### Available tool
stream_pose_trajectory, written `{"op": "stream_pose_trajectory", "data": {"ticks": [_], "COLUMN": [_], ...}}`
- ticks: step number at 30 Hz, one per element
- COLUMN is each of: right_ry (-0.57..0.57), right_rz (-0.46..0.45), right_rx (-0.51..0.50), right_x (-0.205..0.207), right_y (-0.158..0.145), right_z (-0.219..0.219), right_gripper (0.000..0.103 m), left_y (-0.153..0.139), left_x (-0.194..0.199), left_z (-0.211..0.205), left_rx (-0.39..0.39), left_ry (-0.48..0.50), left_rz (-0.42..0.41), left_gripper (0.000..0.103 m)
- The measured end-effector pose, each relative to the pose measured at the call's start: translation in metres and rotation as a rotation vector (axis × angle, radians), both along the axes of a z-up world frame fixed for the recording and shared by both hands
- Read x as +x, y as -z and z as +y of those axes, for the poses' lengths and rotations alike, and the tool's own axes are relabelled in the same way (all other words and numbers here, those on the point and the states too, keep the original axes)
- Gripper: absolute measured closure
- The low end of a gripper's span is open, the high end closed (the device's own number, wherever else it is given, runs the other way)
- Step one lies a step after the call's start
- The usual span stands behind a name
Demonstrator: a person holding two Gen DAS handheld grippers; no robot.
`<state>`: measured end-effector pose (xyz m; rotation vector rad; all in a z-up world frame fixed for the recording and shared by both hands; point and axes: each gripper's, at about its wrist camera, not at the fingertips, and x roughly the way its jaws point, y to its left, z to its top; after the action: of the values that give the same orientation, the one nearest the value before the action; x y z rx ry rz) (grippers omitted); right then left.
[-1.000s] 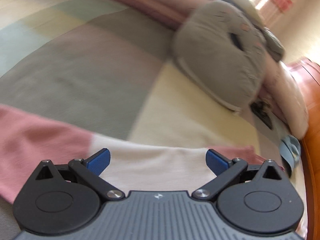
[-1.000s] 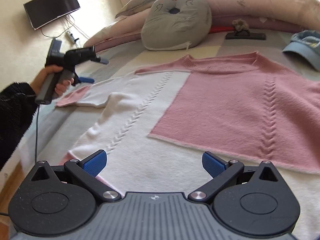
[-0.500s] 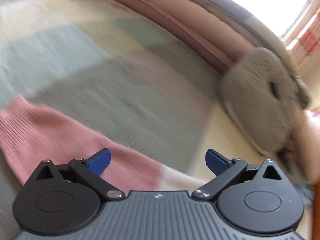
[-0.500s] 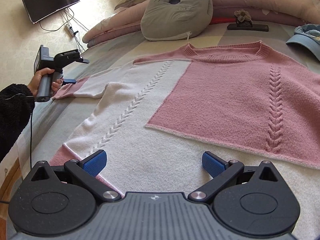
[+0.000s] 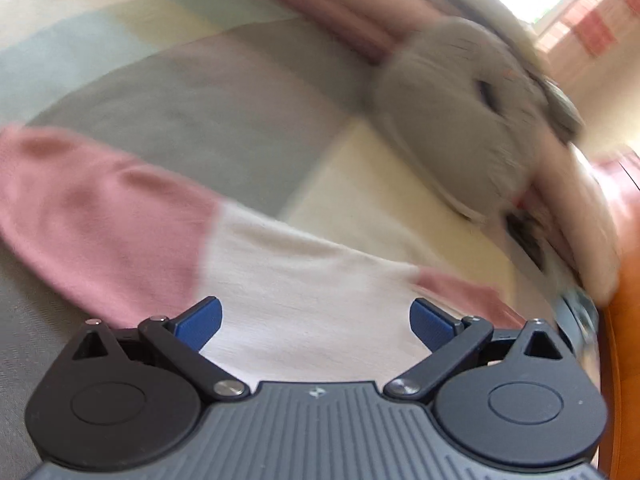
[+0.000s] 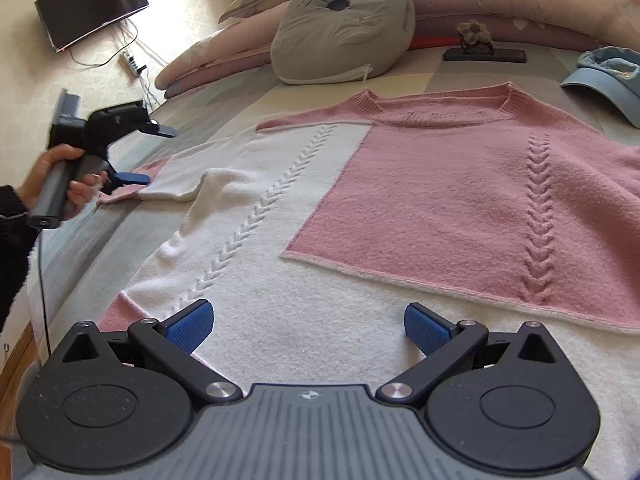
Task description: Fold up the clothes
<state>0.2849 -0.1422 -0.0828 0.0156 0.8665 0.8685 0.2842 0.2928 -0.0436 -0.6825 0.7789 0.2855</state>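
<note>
Sweater [image 6: 400,184]: soft knit, pink and white colour-blocked, with two raised braided cable columns running down the front, a ribbed pink crew neck and a thin pale edging along the pink panel; it lay face up and spread flat across the bed [image 6: 248,92], neck toward the pillows, hem toward the right wrist camera. Its sleeve [image 5: 168,240], white with a pink cuff end, stretched out sideways over the bed's pastel patchwork cover of grey, cream and pale blue-green blocks; in the left wrist view it was motion-blurred. Left gripper [image 6: 140,156]: black body, blue finger pads, held in a hand [image 6: 68,184] with a dark fuzzy sleeve, jaws spread wide, one finger above and one level with the sleeve's cuff end; whether the lower finger touched the knit could not be told. Right gripper [image 6: 308,326]: black linkage arms, blue ribbed pads, jaws spread wide, gripping nothing, poised over the white lower part of the sweater near the hem. Cushion [image 6: 340,24]: grey, rounded, plush, stitched cat face with a central dimple, standing against long pink pillows [image 6: 520,0] beyond the neck. Cap [image 6: 608,80]: light blue, soft fabric, lying just beside the sweater's far shoulder. Small dark flat stand [image 6: 484,55] bearing a flower-shaped ornament, near the pillows. Dark flat screen [image 6: 92,4] mounted on the wall.
</note>
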Motion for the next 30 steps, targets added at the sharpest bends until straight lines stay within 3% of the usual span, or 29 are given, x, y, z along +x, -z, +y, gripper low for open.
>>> {"op": "stream_pose_trajectory", "data": {"ticks": [7,16,20,23,26,30], "right_ry": [0.065,0.128,0.155,0.175,0.194,0.234], "right_rz": [0.002,0.006,0.008,0.018,0.033,0.076], "right_rx": [0.028,0.088,0.115,0.088,0.053,0.031], "right_x": [0.007,0.012,0.015,0.017,0.019,0.028], "right_y": [-0.006,-0.017,-0.022,-0.016,-0.008,0.004], "right_z": [-0.012,-0.036,-0.046,-0.052,-0.058,-0.061], "right_gripper": [0.000,0.000,0.000,0.000,0.000,0.000], "left_y": [-0.069,-0.128,-0.110,-0.071,-0.022,0.021], "left_x": [0.003,-0.018,-0.019,-0.018,-0.024,-0.065], "left_z": [-0.098,-0.205,-0.234,-0.243,-0.237,-0.223], "left_rx": [0.133,0.317,0.336,0.286,0.236,0.153], "left_ry": [0.250,0.459,0.528,0.572,0.554,0.532], "left_rz": [0.043,0.045,0.055,0.060,0.088,0.110], "left_gripper": [0.003,0.001,0.001,0.001,0.002,0.002]}}
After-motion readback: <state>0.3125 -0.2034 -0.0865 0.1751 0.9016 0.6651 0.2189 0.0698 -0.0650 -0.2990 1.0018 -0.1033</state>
